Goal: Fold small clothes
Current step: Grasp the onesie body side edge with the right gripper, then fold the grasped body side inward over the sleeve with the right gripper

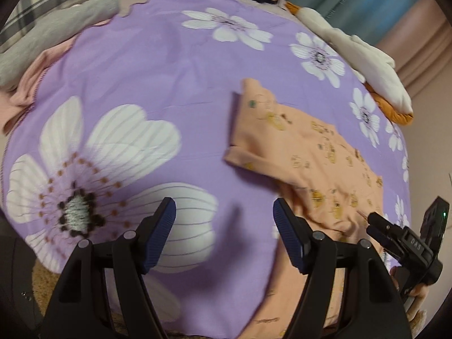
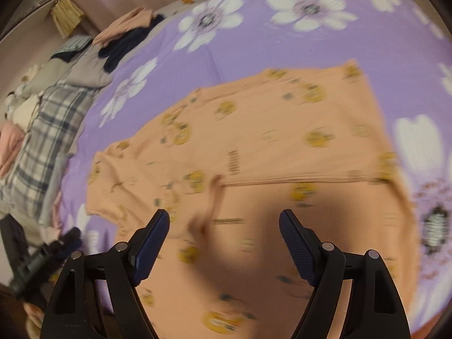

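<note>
The peach printed top (image 2: 254, 147) lies partly folded on the purple flowered bed sheet (image 1: 147, 84); left hand-held gripper (image 1: 224, 214) and right hand-held gripper (image 2: 224, 226) both hover wide apart, holding nothing.

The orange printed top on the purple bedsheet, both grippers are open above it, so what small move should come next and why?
Probably lower the right gripper and pinch the near edge of the orange top. It lies spread on the purple floral sheet with a sleeve already folded in, and the left gripper hangs open over bare sheet beside it.
</note>
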Demonstrator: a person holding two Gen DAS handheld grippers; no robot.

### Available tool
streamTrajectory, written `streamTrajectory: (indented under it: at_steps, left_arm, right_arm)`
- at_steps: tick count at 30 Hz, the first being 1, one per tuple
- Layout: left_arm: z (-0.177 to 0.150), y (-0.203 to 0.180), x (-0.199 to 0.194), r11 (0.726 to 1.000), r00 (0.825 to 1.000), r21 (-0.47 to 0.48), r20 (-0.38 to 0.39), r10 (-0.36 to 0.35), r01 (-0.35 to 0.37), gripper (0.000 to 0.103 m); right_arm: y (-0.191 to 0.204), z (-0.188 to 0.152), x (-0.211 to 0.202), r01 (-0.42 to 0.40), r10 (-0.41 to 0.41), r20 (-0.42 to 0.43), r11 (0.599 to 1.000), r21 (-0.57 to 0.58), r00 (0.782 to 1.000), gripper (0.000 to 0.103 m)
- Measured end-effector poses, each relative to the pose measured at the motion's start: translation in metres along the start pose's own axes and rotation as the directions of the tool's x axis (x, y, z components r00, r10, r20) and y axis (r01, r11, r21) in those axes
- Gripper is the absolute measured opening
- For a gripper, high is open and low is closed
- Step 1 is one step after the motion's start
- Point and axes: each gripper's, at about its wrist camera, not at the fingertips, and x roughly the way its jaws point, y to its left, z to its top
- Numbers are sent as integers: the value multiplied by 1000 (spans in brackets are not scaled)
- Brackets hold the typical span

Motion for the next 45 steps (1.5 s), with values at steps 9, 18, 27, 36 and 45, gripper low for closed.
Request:
streamTrajectory:
  at_steps: [9, 18, 27, 36, 45]
  left_arm:
    - [-6, 19, -10, 999, 1000, -36, 10, 23, -23, 71]
    - [-8, 24, -10, 999, 1000, -33, 0, 12, -12, 71]
    - [-9, 25, -10, 999, 1000, -40, -10, 5, -6, 71]
    - [-8, 16, -7, 1000, 1000, -17, -23, 0, 0, 71]
    - [-3, -2, 1, 1000, 999, 31, -33, -3, 4, 71]
  right_arm:
    - [39, 3, 46, 90, -96, -45, 988, -124, 994, 54]
    - [60, 0, 30, 150, -147, 26, 962, -227, 989, 9]
    - [86, 28, -25, 127, -72, 184, 942, -310, 980, 8]
    - [102, 80, -75, 107, -4, 282, 930, -351, 959, 8]
    - [47, 96, -80, 121, -58, 257, 965, -234, 965, 8]
